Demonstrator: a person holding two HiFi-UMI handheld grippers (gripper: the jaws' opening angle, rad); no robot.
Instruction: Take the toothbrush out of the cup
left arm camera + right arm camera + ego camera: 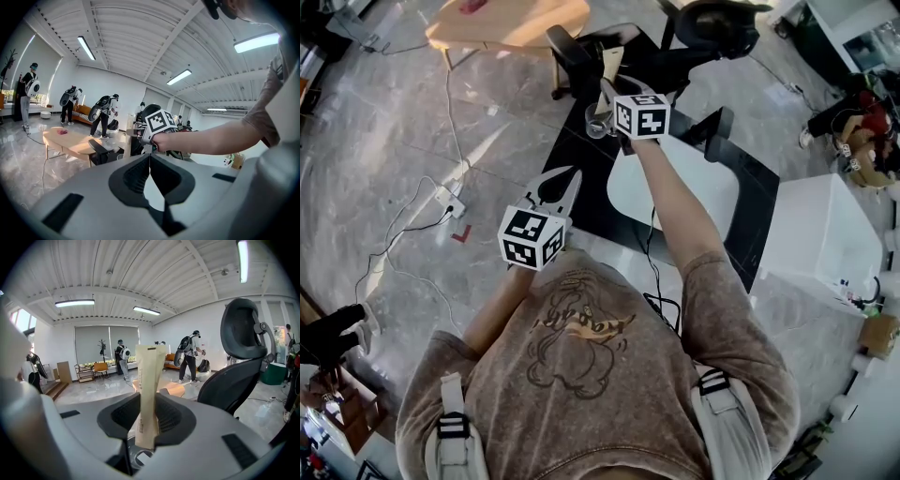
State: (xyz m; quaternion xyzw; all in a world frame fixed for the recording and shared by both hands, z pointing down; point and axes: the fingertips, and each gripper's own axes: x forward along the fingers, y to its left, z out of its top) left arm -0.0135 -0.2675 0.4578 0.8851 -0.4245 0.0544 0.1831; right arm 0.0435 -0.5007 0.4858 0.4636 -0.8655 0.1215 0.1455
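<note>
A toothbrush in a tall beige paper wrapper (149, 371) stands upright between the pads of my right gripper (149, 401), which is shut on its lower part. Just under the wrapper's bottom edge I see the rim of a clear glass cup (140, 459). In the head view the cup (598, 122) sits at the far left edge of a black table (581, 192), with my right gripper (617, 111) beside and above it. My left gripper (567, 178) hangs nearer the person, off the table's left side; its jaws (150, 157) meet at the tips with nothing in them.
A white board (675, 187) lies on the black table. Black office chairs (712, 28) stand behind it, one close at the right (243, 357). There is a wooden table (506, 23) at the back left, a white cabinet (825, 244) at the right, and cables with a power strip (450, 202) on the floor.
</note>
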